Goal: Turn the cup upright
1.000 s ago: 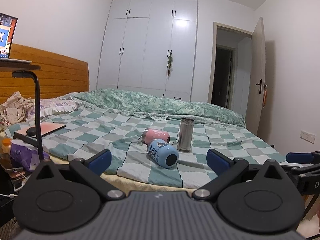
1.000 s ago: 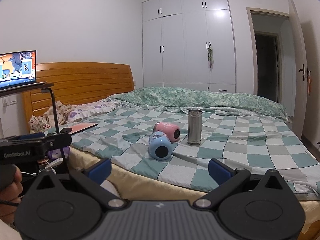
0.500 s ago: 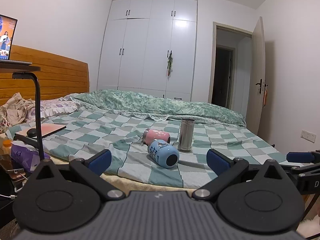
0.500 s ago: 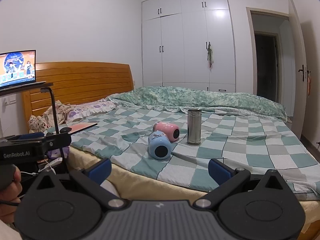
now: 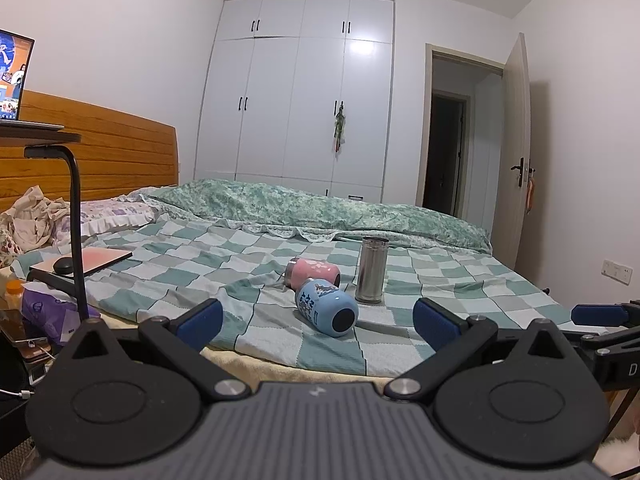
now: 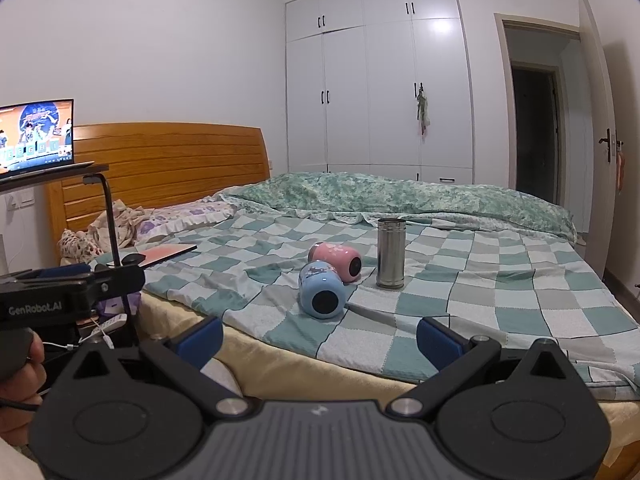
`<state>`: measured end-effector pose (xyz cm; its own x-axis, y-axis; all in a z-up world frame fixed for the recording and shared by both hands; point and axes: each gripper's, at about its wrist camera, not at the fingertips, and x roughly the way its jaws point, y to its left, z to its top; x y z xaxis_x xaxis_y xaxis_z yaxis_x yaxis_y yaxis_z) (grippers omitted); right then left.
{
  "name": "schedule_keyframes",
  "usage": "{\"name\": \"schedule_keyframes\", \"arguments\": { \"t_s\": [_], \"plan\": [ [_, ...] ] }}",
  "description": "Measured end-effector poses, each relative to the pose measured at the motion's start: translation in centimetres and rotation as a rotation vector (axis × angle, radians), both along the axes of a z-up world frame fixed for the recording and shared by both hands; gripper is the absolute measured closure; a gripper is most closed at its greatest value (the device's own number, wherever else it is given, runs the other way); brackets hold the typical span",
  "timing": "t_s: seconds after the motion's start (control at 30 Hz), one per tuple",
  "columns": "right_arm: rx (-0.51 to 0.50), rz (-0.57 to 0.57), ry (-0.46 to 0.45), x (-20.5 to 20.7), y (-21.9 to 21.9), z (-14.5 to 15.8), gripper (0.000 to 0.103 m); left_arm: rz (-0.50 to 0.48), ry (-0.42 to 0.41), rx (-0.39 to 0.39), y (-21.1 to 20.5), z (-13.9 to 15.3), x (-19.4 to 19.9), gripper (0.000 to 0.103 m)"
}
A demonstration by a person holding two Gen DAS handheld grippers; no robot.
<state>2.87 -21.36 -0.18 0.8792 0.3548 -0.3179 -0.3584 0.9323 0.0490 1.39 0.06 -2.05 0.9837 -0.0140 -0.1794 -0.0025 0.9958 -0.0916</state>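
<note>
A blue cup (image 5: pixel 326 307) (image 6: pixel 322 294) lies on its side on the checkered bedspread, its dark end facing me. A pink cup (image 5: pixel 312 274) (image 6: pixel 336 260) lies on its side just behind it, touching or nearly so. A steel cup (image 5: pixel 372 270) (image 6: pixel 391 253) stands upright to their right. My left gripper (image 5: pixel 318 318) is open and empty, held short of the bed edge. My right gripper (image 6: pixel 320 336) is open and empty, also short of the bed. Each gripper shows at the edge of the other's view.
A laptop with a mouse (image 5: pixel 82 260) lies on the bed at left. A black stand (image 5: pixel 76 232) holding a lit screen (image 6: pixel 36 136) rises beside the bed. A rumpled green duvet (image 5: pixel 320 208) lies behind the cups. Clutter sits on the nightstand (image 5: pixel 36 312).
Both grippers have drifted only slightly; the cups look a little nearer in both views. The cups have not moved. The screen picture has changed.
</note>
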Motion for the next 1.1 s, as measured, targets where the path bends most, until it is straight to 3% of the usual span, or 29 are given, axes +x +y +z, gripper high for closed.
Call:
{"name": "schedule_keyframes", "arguments": {
  "t_s": [1.1],
  "plan": [
    [-0.012, 0.009, -0.015, 0.15, -0.7, 0.37, 0.0, 0.001, -0.009, -0.002, -0.24, -0.01, -0.37, 0.0]
  ]
}}
